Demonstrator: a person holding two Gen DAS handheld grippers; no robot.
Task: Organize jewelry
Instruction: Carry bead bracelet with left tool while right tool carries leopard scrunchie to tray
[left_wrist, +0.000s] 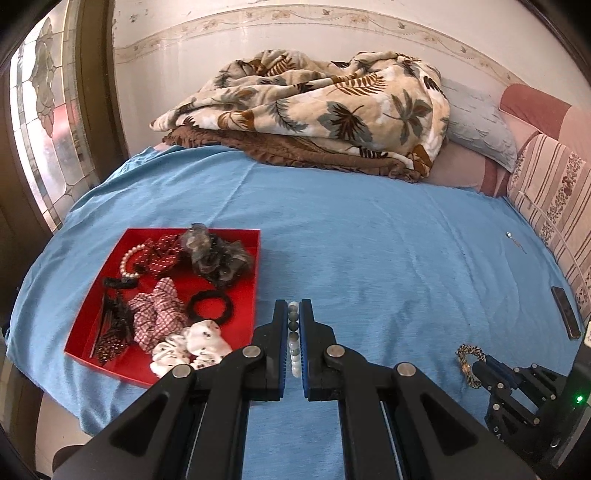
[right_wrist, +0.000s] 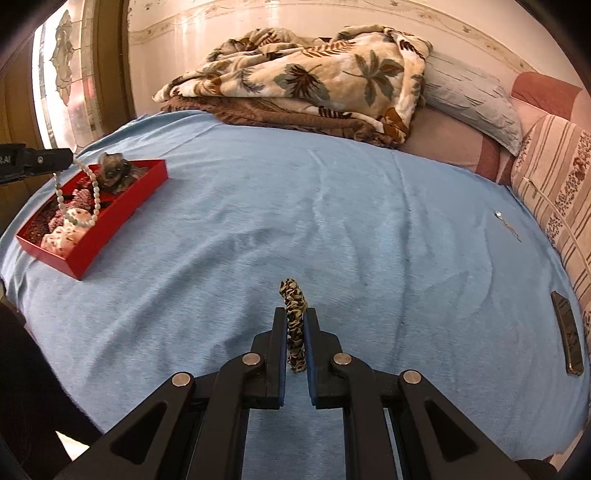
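Note:
My left gripper (left_wrist: 293, 304) is shut on a bracelet of white and green beads (left_wrist: 294, 332), just right of the red tray (left_wrist: 257, 277) on the blue bedsheet. The right wrist view shows that bracelet (right_wrist: 79, 201) hanging as a loop from the left gripper (right_wrist: 66, 157) over the tray (right_wrist: 122, 221). The tray holds a pearl bracelet (left_wrist: 127, 260), a black hair tie (left_wrist: 208, 308), several scrunchies and dark clips. My right gripper (right_wrist: 295, 310) is shut on a leopard-print scrunchie (right_wrist: 294, 325) above the sheet's middle; it appears low right in the left view (left_wrist: 480, 369).
A leaf-print blanket (left_wrist: 314, 107) is piled at the far end of the bed. Pillows (left_wrist: 476, 122) and a striped cushion (left_wrist: 554, 206) line the right side. A dark flat bar (right_wrist: 567, 332) and a small silver piece (right_wrist: 504, 219) lie on the sheet at right.

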